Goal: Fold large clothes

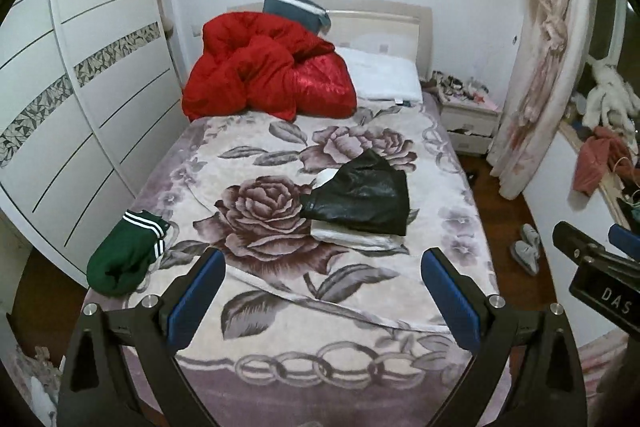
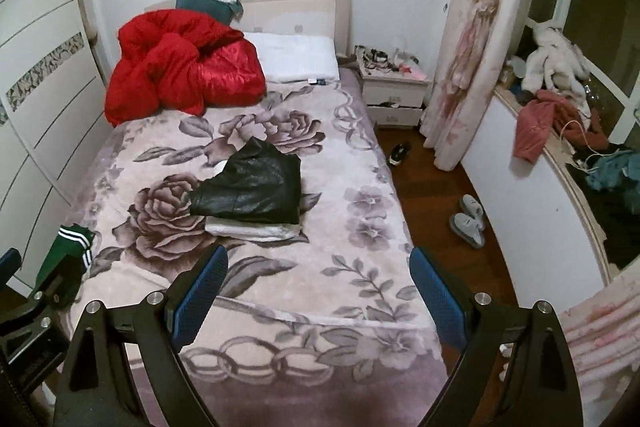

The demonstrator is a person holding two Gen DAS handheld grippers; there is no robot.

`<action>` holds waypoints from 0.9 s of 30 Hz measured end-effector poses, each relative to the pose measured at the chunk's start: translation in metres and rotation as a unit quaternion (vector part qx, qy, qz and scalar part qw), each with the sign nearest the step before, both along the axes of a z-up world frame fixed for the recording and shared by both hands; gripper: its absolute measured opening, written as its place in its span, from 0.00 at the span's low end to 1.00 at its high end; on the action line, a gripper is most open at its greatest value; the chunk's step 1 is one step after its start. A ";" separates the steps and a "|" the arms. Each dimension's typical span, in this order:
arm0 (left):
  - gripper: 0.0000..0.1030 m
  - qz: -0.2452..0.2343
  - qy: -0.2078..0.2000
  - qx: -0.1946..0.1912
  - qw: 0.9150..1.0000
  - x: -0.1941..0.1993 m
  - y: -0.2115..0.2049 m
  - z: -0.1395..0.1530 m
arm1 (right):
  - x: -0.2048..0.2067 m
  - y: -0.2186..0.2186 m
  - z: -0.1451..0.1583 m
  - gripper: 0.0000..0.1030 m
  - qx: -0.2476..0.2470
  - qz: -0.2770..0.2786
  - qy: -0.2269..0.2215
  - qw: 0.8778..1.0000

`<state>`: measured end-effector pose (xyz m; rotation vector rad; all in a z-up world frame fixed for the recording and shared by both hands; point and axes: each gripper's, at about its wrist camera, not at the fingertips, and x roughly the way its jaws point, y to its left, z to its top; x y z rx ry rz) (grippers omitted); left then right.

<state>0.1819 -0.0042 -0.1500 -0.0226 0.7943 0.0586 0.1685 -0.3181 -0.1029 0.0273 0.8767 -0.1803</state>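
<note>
Left wrist view: we hold the left gripper (image 1: 323, 267) spread wide above the plush rose-print blanket (image 1: 280, 311), gripping nothing. Our right gripper (image 2: 318, 265) gapes too, bare. Mid-bed, a glossy black leather garment (image 1: 360, 193) lies folded on folded white cloth (image 1: 352, 237), long axis crosswise. A green striped garment (image 1: 124, 255) bunches at the left edge.

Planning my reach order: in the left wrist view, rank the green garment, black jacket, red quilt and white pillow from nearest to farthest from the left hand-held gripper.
1. Green garment, near left bed edge.
2. Black jacket, mid-bed, right.
3. Red quilt, far left.
4. White pillow, by the headboard; roughly level with the quilt.
</note>
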 end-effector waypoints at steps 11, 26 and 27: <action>0.97 -0.018 0.006 -0.006 1.000 -0.050 -0.005 0.050 | -0.076 0.003 0.080 0.91 -0.009 0.008 -0.033 0.999; 0.97 0.008 -0.035 0.005 0.999 -0.084 0.001 0.073 | -0.099 0.010 0.124 0.96 -0.022 0.023 -0.065 0.997; 0.97 0.009 -0.036 0.006 0.999 -0.084 0.001 0.073 | -0.099 0.010 0.125 0.96 -0.023 0.023 -0.067 0.997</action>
